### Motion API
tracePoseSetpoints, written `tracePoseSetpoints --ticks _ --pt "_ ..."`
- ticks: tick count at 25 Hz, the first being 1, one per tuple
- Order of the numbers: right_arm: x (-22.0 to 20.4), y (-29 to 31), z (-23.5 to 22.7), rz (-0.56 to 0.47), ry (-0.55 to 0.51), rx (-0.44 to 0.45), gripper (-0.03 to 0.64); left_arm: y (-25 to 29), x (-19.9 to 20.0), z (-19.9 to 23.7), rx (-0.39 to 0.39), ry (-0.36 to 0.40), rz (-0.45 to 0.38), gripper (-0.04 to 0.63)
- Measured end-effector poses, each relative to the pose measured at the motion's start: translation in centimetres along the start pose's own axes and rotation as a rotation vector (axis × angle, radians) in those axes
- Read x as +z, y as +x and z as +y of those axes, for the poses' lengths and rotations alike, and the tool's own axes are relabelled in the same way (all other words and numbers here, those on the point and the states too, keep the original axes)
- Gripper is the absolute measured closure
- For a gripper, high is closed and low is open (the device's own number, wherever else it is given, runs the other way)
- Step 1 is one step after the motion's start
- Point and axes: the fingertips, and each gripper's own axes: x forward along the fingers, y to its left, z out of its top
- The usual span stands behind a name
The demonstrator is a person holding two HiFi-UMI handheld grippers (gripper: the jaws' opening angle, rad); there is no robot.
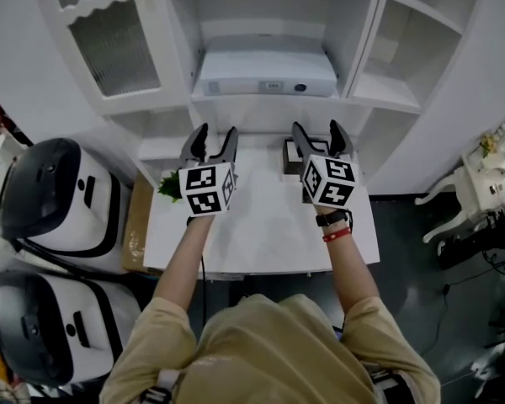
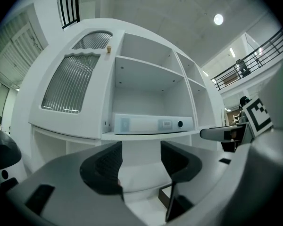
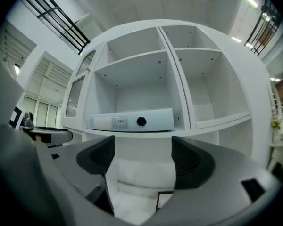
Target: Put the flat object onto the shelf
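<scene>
Lying flat on the middle shelf [image 1: 269, 99] is the binder [image 1: 265, 72], a white slab with its spine, label and finger hole facing out, so the task looks done or nearly so. Left tongs [image 1: 217, 133] are open with nothing between the pads, only the shelf front and surface [image 1: 261, 225] showing through the gap; the left gripper view [image 2: 140, 161] confirms this. Right tongs [image 1: 316, 129] are also open and empty, and the right gripper view [image 3: 143, 159] agrees, with the binder [image 3: 132, 120] well apart above the jaws. Handling guess: stiff boards, light to moderate weight, smooth cover that is likely a bit slippery, not fragile. It is too wide for one jaw span across the face, so best held by pinching its thin side at both short ends, one gripper each, or by the spine edge. Pose: both forearms reach forward side by side over the surface, the tongs are level with each other and tipped up toward the shelf, and the marker cubes face the head camera. Right wrist wears a watch and a red band. A dark frame [image 1: 293, 156] sits on the surface just beside the right tongs, under the shelf edge.
</scene>
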Motion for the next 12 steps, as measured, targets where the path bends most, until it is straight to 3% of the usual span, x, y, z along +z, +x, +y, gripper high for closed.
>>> tracePoseSetpoints --ticks 12 --pt "-4.4 -5.4 0.7 0.051 -0.031 -0.001 0.4 -5.1 -5.0 -1.3 0.029 0.024 0.046 0.41"
